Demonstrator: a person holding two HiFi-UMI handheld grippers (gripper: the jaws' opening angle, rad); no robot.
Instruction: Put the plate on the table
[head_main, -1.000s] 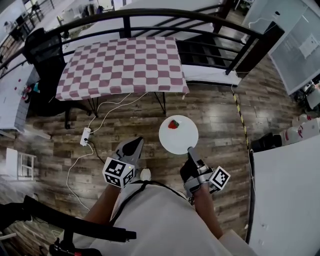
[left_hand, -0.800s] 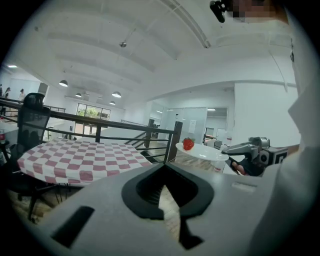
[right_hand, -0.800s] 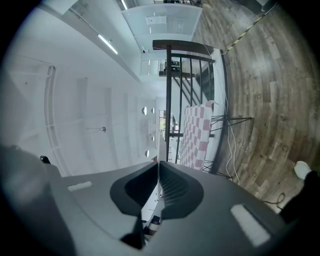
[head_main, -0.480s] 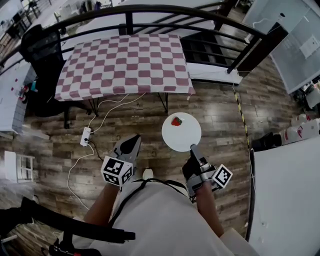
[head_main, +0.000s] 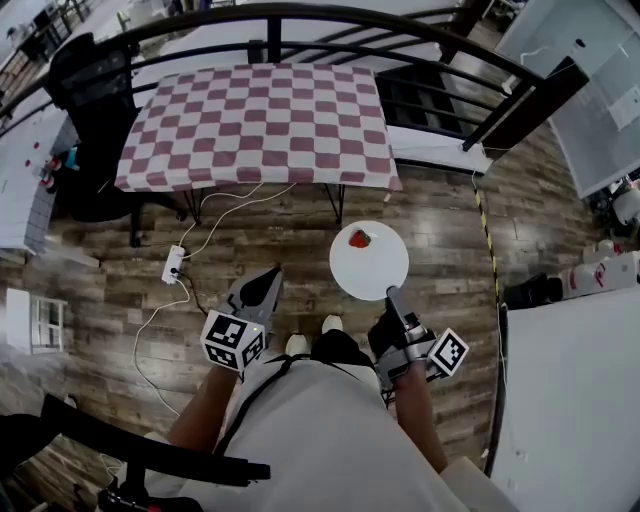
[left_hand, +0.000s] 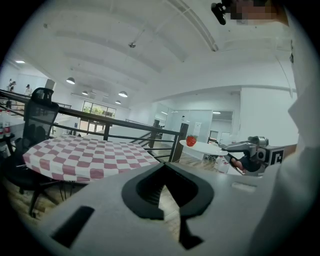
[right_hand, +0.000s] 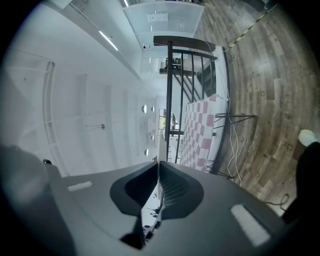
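A round white plate (head_main: 370, 262) with a red strawberry (head_main: 359, 239) on its far side hangs level above the wooden floor. My right gripper (head_main: 392, 293) is shut on the plate's near rim. In the right gripper view the plate (right_hand: 159, 150) shows edge-on as a thin white sliver between the jaws. My left gripper (head_main: 268, 275) is shut and empty, to the left of the plate. The table (head_main: 260, 120) with a pink-and-white checked cloth stands ahead, beyond the plate. The left gripper view shows the plate (left_hand: 202, 146), the strawberry (left_hand: 191, 141) and the table (left_hand: 85, 155).
A black railing (head_main: 300, 15) runs behind the table. A black office chair (head_main: 90, 90) stands at the table's left end. A power strip (head_main: 172, 265) with white cables lies on the floor under the table's front. A white desk (head_main: 570, 400) fills the right side.
The plate with the strawberry has moved a little forward and right in the right gripper's hold, closer to the table. The left gripper has kept its place.
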